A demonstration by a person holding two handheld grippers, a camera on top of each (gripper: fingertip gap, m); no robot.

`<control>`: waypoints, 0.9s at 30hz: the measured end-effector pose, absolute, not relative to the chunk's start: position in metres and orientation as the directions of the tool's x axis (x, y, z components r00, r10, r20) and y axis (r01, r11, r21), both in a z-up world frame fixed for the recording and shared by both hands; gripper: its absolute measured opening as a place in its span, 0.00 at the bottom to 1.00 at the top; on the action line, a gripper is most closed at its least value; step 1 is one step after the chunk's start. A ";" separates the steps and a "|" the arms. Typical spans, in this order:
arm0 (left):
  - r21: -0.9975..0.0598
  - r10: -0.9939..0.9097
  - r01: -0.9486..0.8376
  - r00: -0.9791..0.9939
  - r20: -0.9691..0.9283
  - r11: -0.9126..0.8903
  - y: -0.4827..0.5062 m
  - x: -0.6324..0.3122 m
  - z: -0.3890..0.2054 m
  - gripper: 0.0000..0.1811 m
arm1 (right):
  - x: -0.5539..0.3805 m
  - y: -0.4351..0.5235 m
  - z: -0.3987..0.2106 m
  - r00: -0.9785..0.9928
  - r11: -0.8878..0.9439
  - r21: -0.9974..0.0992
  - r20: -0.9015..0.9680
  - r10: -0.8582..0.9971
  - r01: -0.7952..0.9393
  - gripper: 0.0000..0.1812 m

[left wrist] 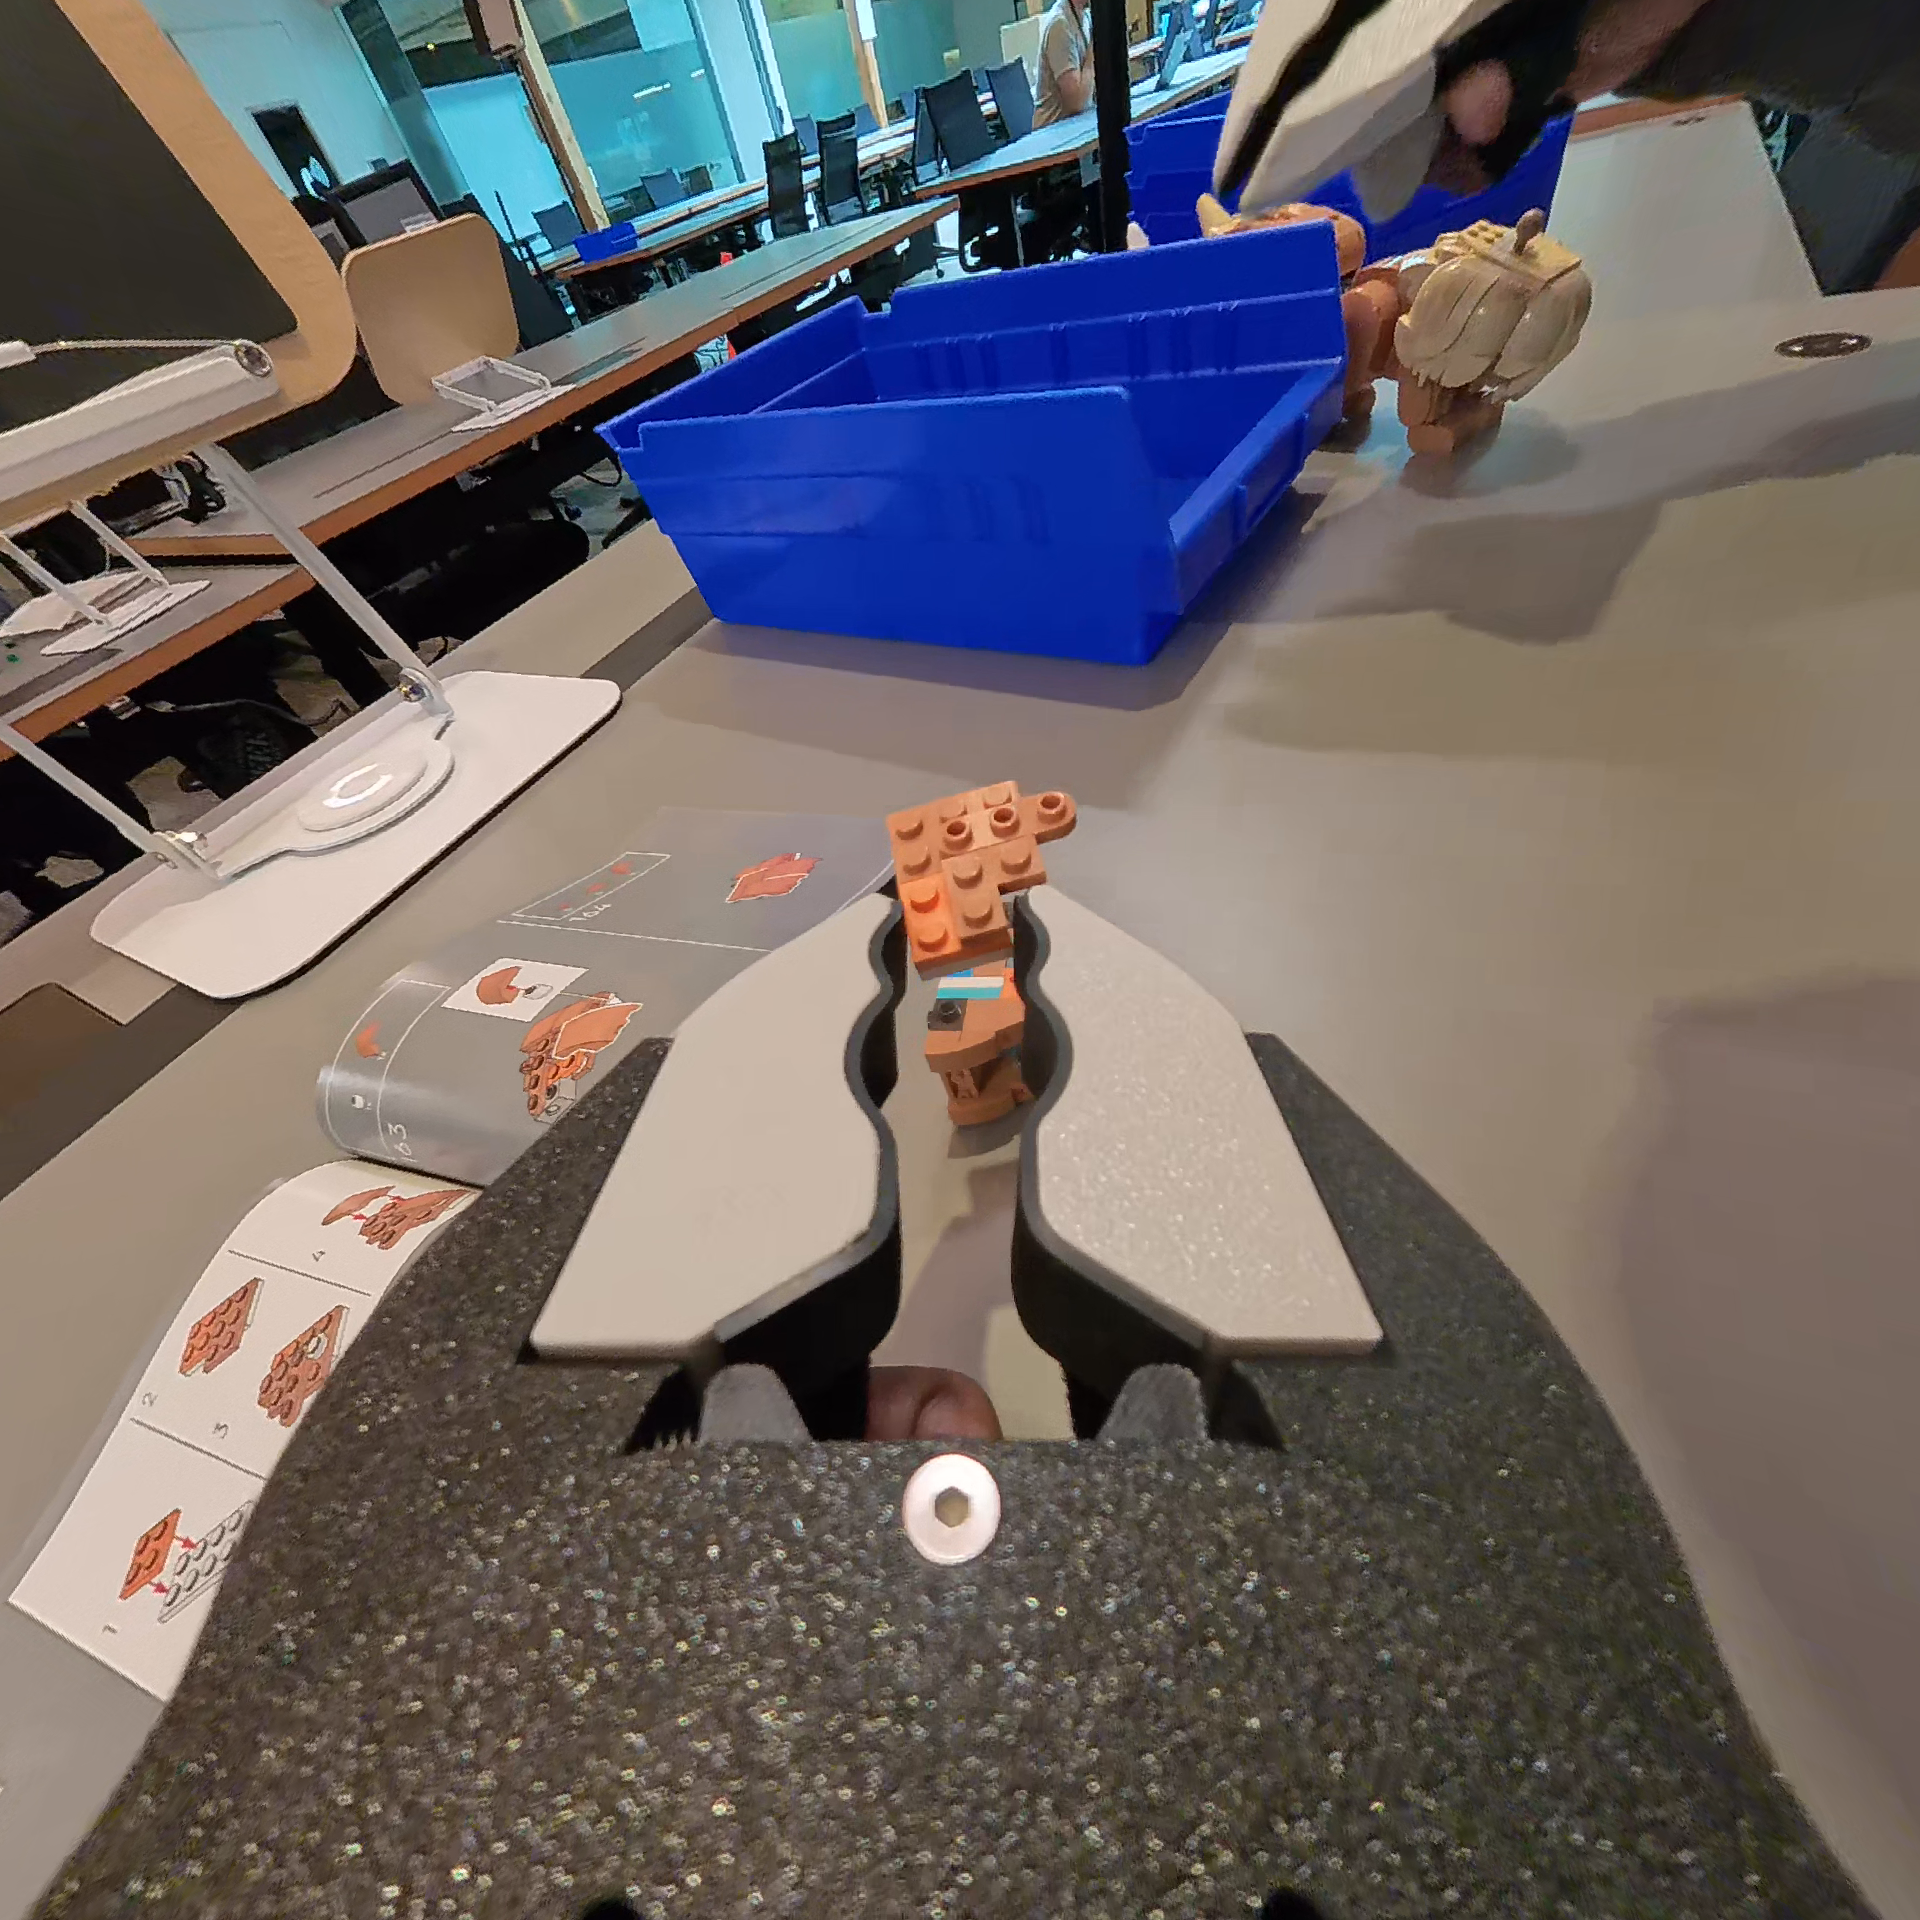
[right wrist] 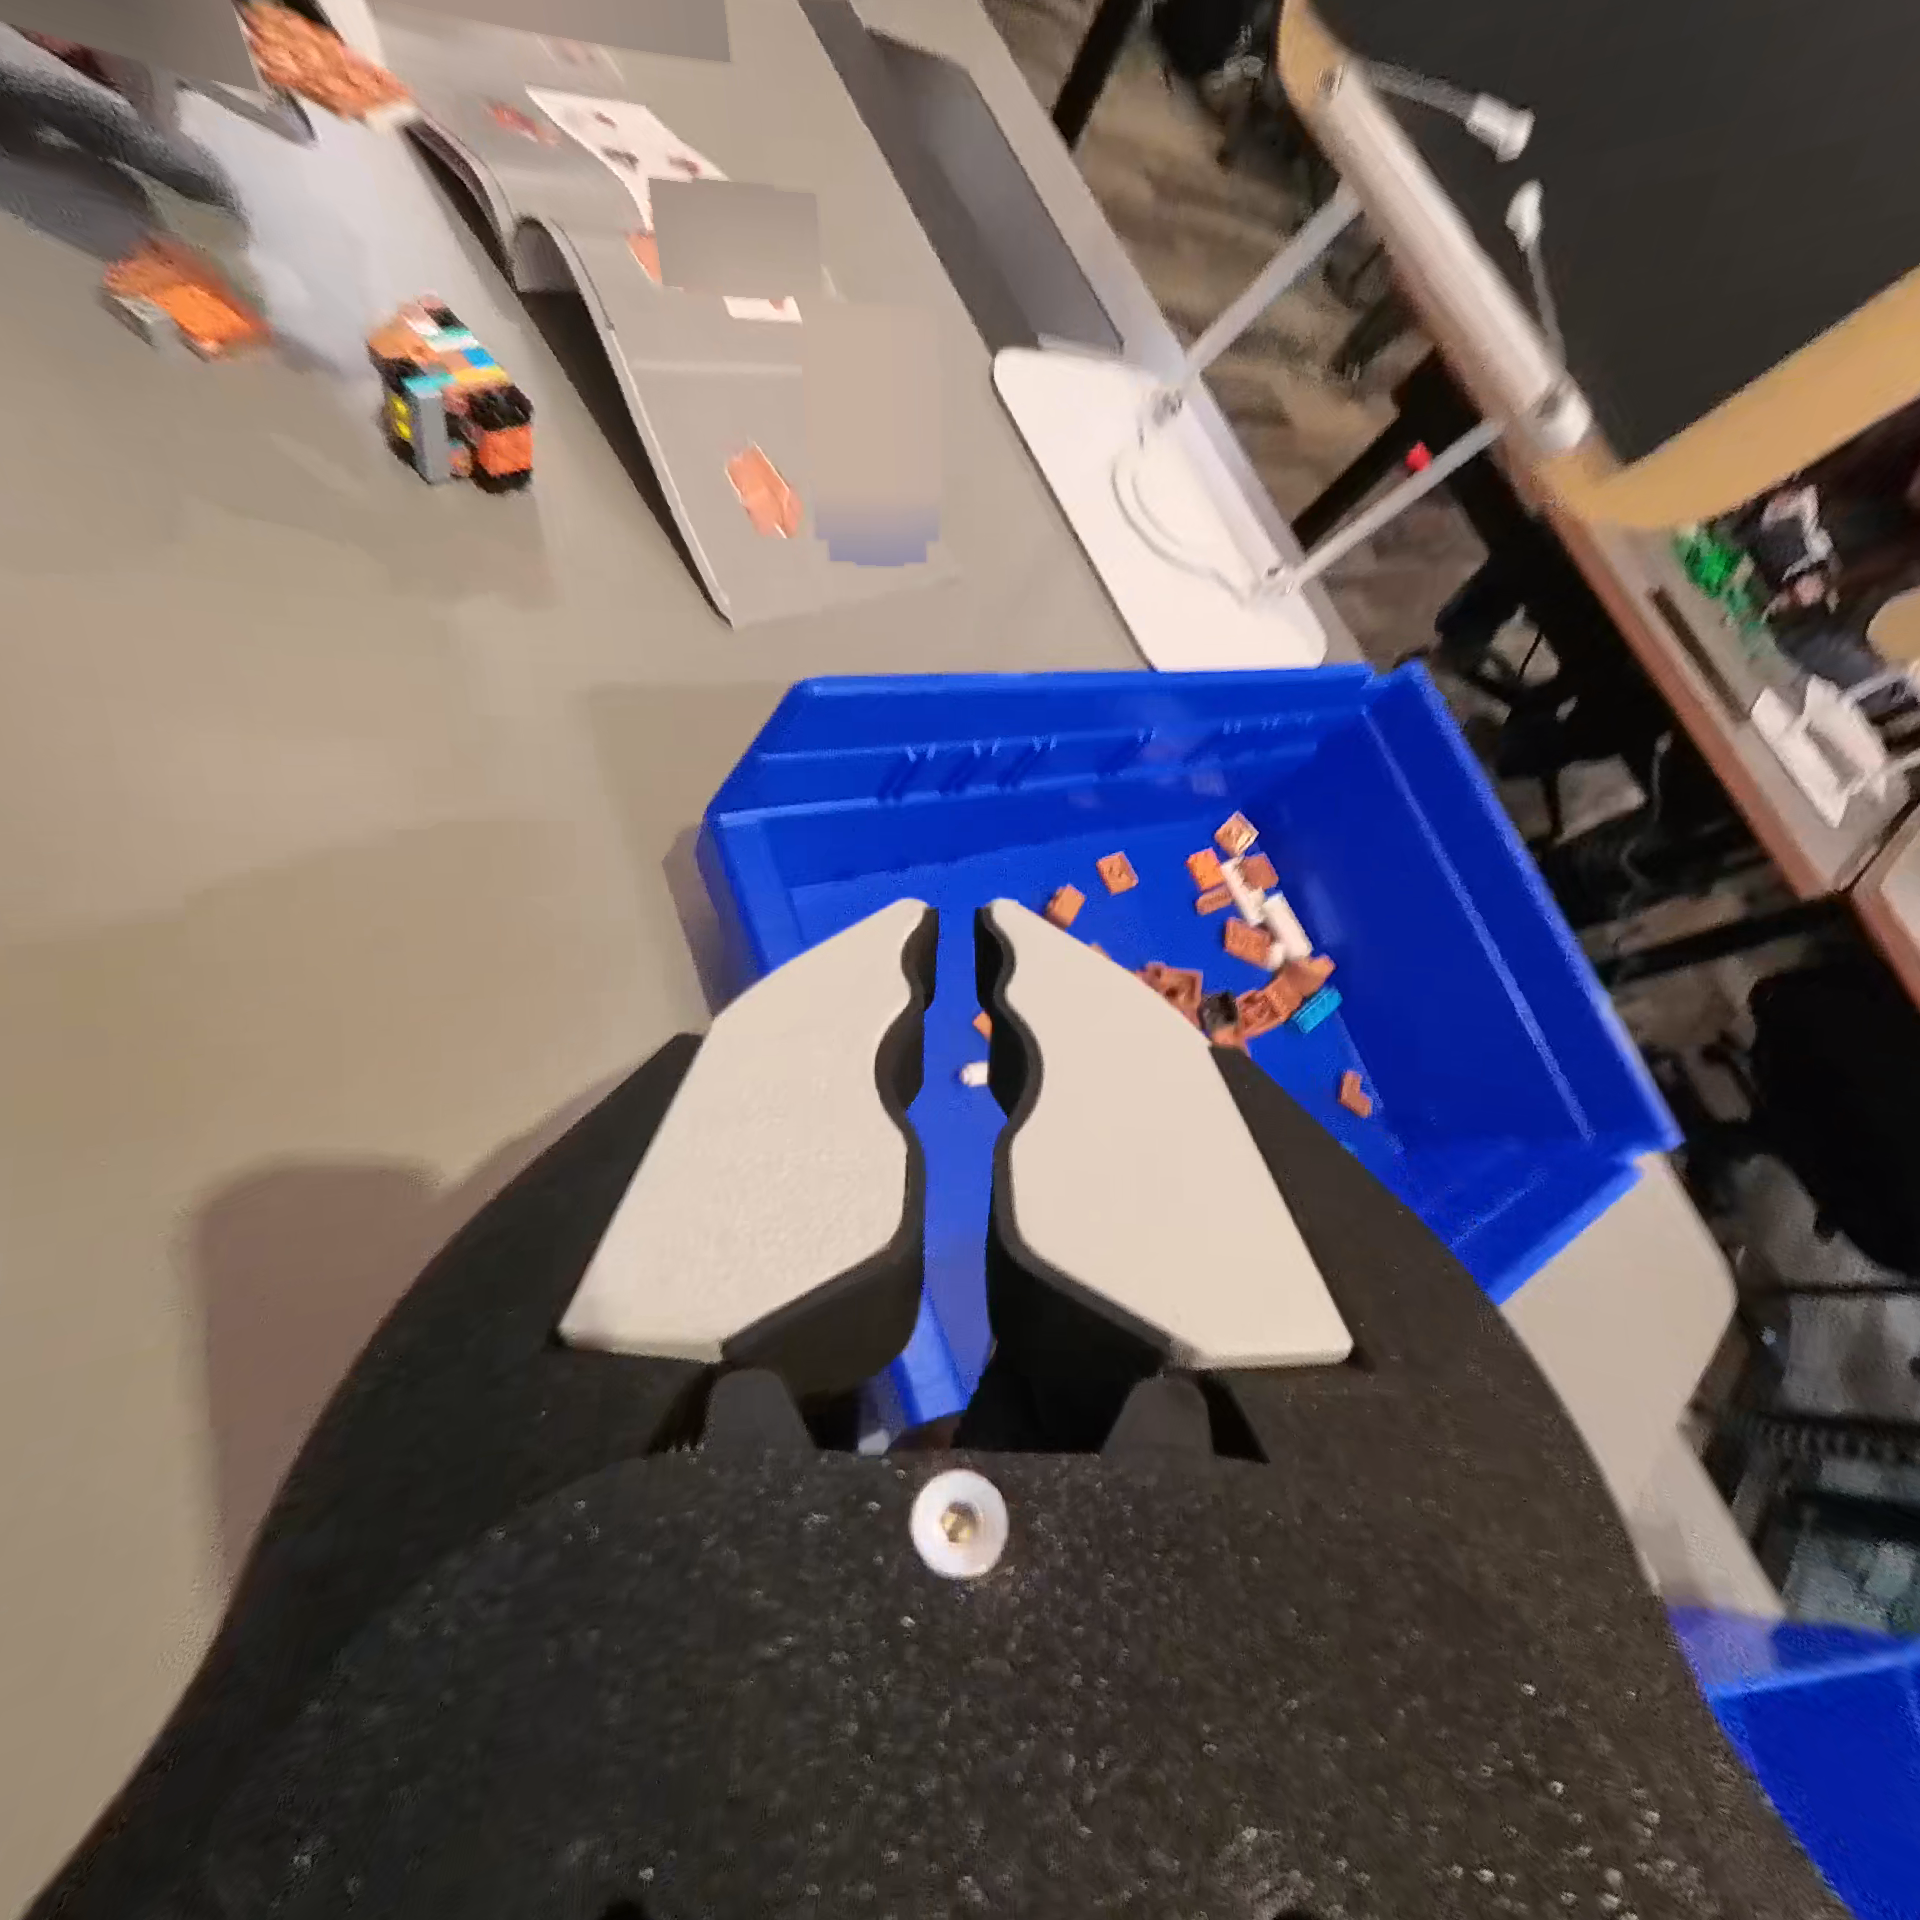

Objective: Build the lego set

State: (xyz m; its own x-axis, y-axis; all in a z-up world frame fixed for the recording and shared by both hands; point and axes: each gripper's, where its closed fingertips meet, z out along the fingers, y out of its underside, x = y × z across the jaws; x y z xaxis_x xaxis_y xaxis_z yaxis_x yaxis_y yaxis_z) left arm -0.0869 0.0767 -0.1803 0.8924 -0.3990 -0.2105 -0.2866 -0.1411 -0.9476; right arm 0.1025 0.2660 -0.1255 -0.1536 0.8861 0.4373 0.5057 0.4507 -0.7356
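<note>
My left gripper is shut on a small orange-brown lego assembly, held above the grey table with its studded plates upward. My right gripper hovers over a blue bin holding several loose orange, white and teal pieces. Its jaws are almost together and nothing is between them. In the left wrist view the right gripper shows at the top right, above the bin. A tan and brown built lego animal stands beyond the bin.
An open instruction booklet lies left of my left gripper, also in the right wrist view. A white stand base sits at the table's left edge. A multicoloured block assembly and a blurred orange piece rest on the table. My right fingertips sit around 30 cm from my left ones.
</note>
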 end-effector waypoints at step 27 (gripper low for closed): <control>-0.949 -0.405 -0.281 0.892 -0.203 -0.144 0.075 -0.086 -0.181 0.11 | 0.105 0.193 -0.224 -0.324 0.351 -0.454 0.140 0.936 0.819 0.18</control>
State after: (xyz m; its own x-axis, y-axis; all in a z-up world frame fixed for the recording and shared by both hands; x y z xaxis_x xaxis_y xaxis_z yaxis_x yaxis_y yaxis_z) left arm -0.0861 0.0751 -0.1809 0.8916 -0.4050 -0.2026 -0.2810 -0.1439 -0.9489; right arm 0.1047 0.1930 -0.2244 -0.3236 0.9359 0.1396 0.8192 0.3509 -0.4535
